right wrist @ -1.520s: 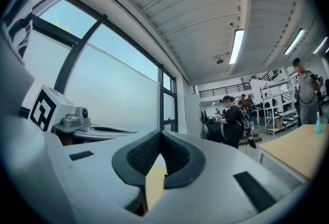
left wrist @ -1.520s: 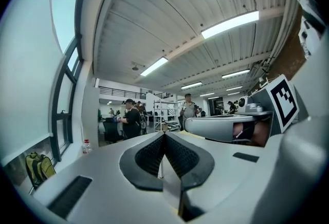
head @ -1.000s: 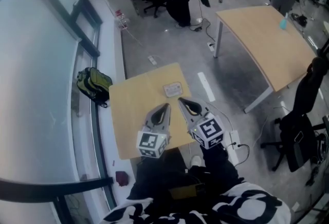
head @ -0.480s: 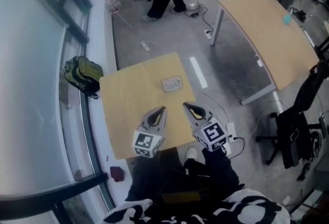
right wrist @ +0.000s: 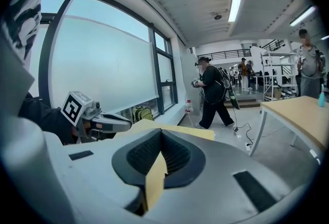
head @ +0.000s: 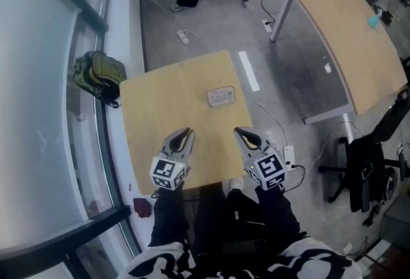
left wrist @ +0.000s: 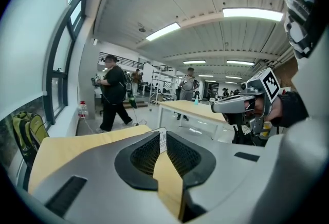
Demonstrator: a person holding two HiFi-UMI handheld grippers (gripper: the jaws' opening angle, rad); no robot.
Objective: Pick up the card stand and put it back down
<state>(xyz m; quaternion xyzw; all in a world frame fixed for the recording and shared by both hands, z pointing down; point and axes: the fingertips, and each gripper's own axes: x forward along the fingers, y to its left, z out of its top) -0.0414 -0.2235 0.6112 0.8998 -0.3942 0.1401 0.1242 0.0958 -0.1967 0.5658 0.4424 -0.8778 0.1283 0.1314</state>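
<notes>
The card stand (head: 221, 96), a small pale rectangular piece, lies flat near the far right part of the small wooden table (head: 147, 118). Both grippers hover over the table's near edge, well short of the stand. My left gripper (head: 185, 133) sits to its lower left with jaws together and nothing between them. My right gripper (head: 241, 133) is below the stand, jaws also together and empty. In the left gripper view the closed left gripper (left wrist: 162, 133) points across the table, with the right gripper (left wrist: 229, 107) beside it. The right gripper view shows its shut tips (right wrist: 161, 133) and the left gripper (right wrist: 123, 124).
A green backpack (head: 96, 76) leans by the window wall left of the table. A larger wooden table (head: 346, 41) stands at the right, with a black office chair (head: 371, 169) near it. A power strip (head: 288, 156) and cables lie on the floor. A person (left wrist: 114, 89) walks beyond.
Both grippers have come down toward the table's near edge and spread a little apart, the left one shifting leftward. The card stand has not moved on the table.
</notes>
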